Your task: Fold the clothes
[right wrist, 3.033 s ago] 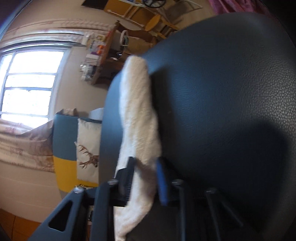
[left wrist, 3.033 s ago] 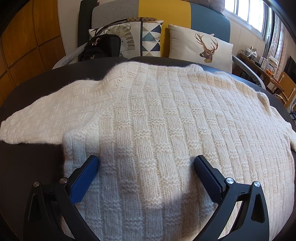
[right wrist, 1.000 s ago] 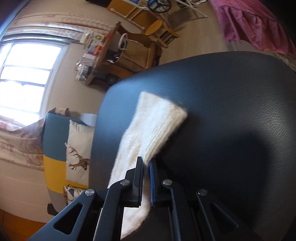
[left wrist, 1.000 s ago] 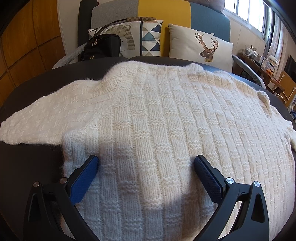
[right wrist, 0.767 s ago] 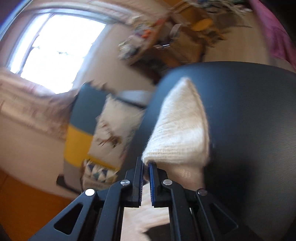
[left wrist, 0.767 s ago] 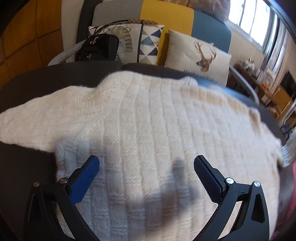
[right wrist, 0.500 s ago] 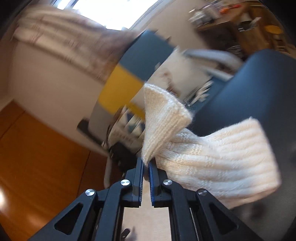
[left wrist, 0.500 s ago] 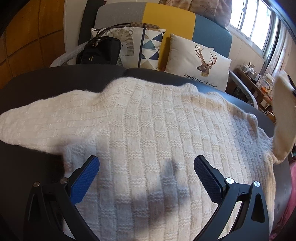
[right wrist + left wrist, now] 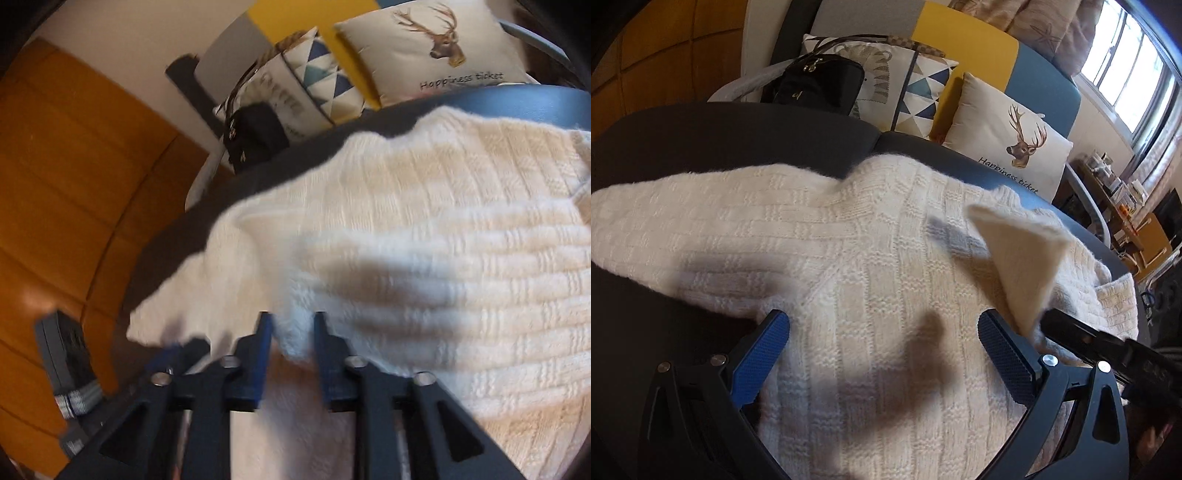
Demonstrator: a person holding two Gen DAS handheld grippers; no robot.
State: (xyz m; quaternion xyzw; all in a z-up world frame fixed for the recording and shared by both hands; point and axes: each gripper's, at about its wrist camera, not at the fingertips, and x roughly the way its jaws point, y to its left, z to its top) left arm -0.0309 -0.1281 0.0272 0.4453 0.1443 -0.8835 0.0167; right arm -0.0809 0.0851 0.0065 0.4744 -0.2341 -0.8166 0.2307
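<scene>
A cream knitted sweater [image 9: 868,258] lies flat on the dark table [image 9: 701,147]. Its left sleeve [image 9: 683,221] stretches out to the left. My left gripper [image 9: 882,325] hovers open over the sweater's body with nothing between its blue pads. The right sleeve [image 9: 443,266] is folded across the body, and its cuff [image 9: 1023,258] stands up beside my left gripper's right finger. My right gripper [image 9: 292,328] has its jaws opening. The cuff's edge sits loosely between them and the pads do not press it.
Behind the table stands a sofa with a black handbag [image 9: 820,81], a triangle-patterned pillow [image 9: 916,85] and a deer pillow [image 9: 1008,144]. Orange wood panelling [image 9: 74,166] covers the left wall. Cluttered shelves and a chair [image 9: 1145,236] stand at the right, under the window.
My right gripper swung the sleeve cuff from the table's right edge across onto the sweater's body, then its jaws parted. My left gripper shifted slightly and stayed open.
</scene>
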